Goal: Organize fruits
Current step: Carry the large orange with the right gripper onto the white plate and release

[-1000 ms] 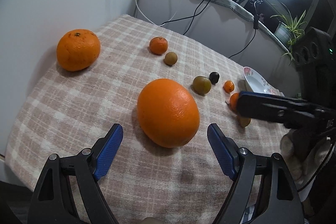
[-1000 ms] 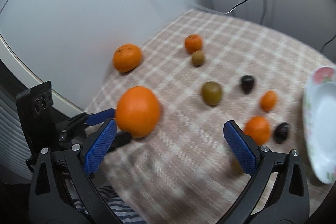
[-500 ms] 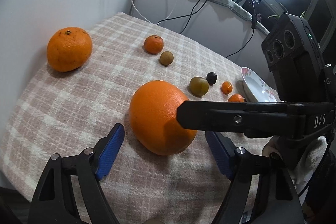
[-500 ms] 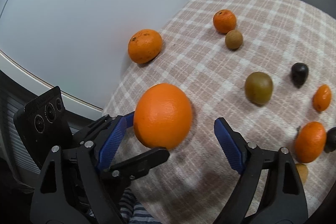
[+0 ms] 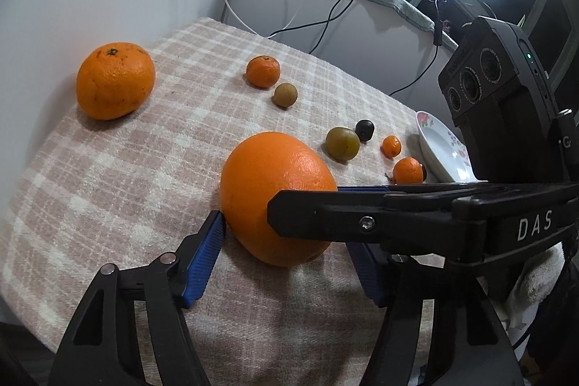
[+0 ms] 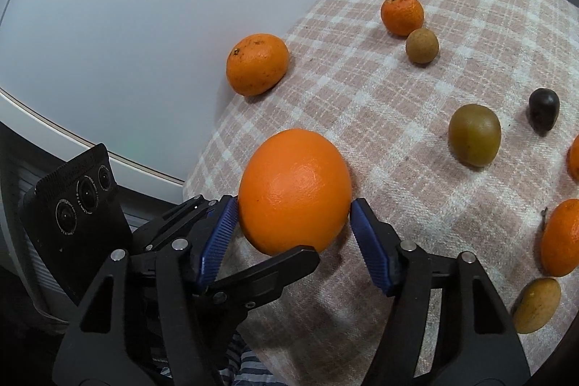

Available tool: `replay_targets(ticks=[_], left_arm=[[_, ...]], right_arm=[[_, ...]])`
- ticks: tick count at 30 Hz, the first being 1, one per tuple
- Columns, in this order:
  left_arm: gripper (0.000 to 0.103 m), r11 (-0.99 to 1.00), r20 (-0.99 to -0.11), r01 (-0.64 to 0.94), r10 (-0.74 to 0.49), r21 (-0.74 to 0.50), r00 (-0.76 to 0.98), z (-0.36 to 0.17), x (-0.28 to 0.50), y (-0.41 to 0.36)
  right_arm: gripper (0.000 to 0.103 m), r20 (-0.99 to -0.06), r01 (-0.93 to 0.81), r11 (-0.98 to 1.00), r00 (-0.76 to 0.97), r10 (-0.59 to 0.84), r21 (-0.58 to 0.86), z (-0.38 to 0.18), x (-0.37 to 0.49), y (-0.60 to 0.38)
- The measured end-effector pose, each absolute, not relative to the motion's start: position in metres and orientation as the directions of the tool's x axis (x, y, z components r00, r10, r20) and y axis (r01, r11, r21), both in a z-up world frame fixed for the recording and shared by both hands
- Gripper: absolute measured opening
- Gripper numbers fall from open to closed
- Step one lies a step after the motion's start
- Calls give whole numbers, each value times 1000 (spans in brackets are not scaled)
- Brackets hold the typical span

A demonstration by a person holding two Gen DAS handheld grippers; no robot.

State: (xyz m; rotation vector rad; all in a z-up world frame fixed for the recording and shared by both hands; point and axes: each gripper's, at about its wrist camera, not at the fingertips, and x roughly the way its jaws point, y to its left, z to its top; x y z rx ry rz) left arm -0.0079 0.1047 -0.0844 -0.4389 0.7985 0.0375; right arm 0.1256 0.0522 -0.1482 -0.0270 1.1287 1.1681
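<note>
A large orange (image 5: 267,179) (image 6: 295,190) lies on the checked cloth near the table's front edge, and both grippers surround it. My left gripper (image 5: 284,227) is closing. Its left pad touches the orange; its right pad is partly hidden behind the right gripper's black finger (image 5: 362,223) and seems a little apart. My right gripper (image 6: 293,205) comes in from the side, still closing, with both blue pads against the orange. The left gripper's finger (image 6: 271,274) crosses under the fruit there.
A second big orange (image 5: 115,80) sits at the wall. A mandarin (image 5: 263,71), a brown round fruit (image 5: 286,94), a green plum (image 5: 342,141), a dark fruit (image 5: 364,129) and small oranges (image 5: 392,146) are spread toward a flowered plate (image 5: 434,147). A yellow fruit (image 6: 537,304) lies near the right.
The right gripper swung in from the right and lowered around the large orange. Both grippers' jaws have narrowed onto it. The orange has stayed on the cloth.
</note>
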Motion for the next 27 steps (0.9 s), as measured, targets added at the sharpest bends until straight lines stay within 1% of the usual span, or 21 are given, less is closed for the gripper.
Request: replay_targets(ticks=[14, 19, 27], left_arm=[[65, 939, -669, -129, -128, -320, 732, -62, 8, 80], [65, 948, -659, -83, -149, -308, 737, -56, 24, 63], [65, 958, -640, -3, -188, -285, 745, -44, 54, 29]], right_arm=[[67, -670, -714, 462, -13, 742, 525, -126, 128, 14], [63, -647, -705, 474, 29, 762, 527, -112, 136, -12], [63, -639, -682, 522, 103, 762, 512, -100, 152, -50]])
